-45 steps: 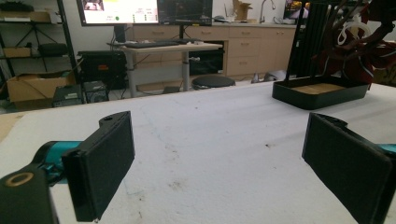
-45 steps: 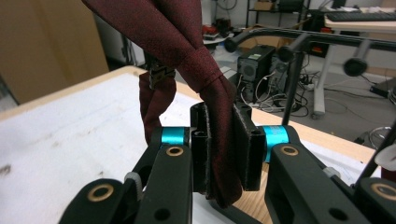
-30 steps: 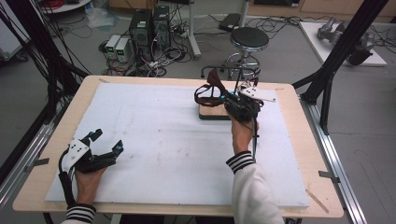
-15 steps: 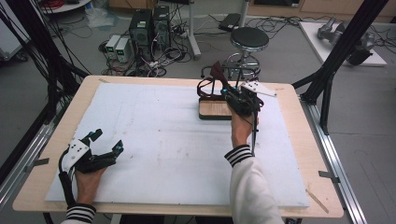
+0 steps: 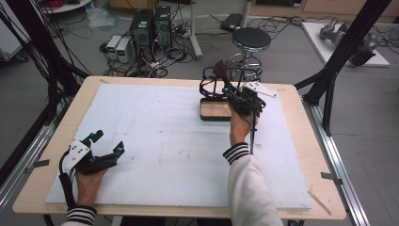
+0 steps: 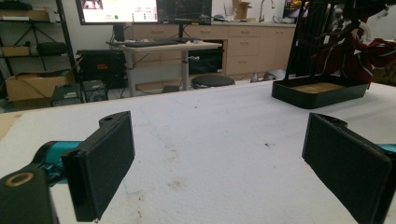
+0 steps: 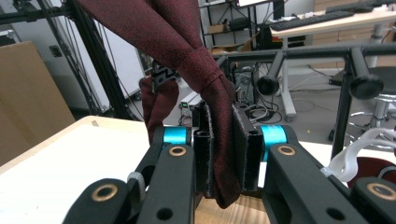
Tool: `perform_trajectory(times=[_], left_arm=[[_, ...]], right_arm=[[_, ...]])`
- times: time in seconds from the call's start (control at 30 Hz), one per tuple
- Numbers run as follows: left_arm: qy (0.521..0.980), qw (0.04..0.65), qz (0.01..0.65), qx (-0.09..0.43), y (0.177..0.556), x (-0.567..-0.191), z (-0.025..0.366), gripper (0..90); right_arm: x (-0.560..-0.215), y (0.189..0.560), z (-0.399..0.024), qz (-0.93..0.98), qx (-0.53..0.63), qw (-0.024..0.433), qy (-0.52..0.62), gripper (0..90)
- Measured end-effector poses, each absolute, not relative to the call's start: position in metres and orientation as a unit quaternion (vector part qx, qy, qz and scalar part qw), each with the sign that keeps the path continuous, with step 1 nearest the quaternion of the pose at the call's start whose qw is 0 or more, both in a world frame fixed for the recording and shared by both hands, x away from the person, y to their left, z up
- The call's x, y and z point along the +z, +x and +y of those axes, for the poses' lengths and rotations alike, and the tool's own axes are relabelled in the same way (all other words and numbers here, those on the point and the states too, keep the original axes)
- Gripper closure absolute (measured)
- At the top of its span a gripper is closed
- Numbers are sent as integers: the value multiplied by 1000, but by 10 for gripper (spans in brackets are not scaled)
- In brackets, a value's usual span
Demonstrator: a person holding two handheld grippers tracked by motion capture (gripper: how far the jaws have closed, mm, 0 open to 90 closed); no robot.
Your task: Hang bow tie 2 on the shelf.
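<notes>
A white foam sheet (image 5: pixel 155 141) covers most of the wooden table (image 5: pixel 301 155), leaving bare wood along all four edges; the sheet bears small dark marks near its middle. Beyond the far edge, a black round stool (image 5: pixel 251 38) stands on the floor near the far right corner. Two computer towers (image 5: pixel 151 26) and small white boxes (image 5: pixel 118 48) sit among tangled cables beyond the far left part. Black frame struts (image 5: pixel 346 52) rise beside the right edge.
</notes>
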State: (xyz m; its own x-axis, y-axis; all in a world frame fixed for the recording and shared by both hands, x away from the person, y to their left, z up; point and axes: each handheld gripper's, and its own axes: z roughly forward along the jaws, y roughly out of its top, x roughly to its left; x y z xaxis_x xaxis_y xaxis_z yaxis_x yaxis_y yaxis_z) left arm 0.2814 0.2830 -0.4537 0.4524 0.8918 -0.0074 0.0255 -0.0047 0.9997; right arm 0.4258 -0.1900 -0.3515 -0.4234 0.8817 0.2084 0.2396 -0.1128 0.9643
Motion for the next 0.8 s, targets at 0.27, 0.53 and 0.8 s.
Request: perform_trajectory(times=[0.27, 0.53, 0.8], left_arm=[[610, 596, 377, 363, 282, -454, 283, 97], [609, 597, 376, 362, 281, -454, 283, 97], [610, 597, 375, 362, 281, -454, 284, 97]], right_arm=[[-357, 433, -189, 599, 584, 271, 476, 803], [-350, 442, -182, 599, 580, 279, 476, 802], [-355, 446, -183, 598, 573, 273, 488, 802]])
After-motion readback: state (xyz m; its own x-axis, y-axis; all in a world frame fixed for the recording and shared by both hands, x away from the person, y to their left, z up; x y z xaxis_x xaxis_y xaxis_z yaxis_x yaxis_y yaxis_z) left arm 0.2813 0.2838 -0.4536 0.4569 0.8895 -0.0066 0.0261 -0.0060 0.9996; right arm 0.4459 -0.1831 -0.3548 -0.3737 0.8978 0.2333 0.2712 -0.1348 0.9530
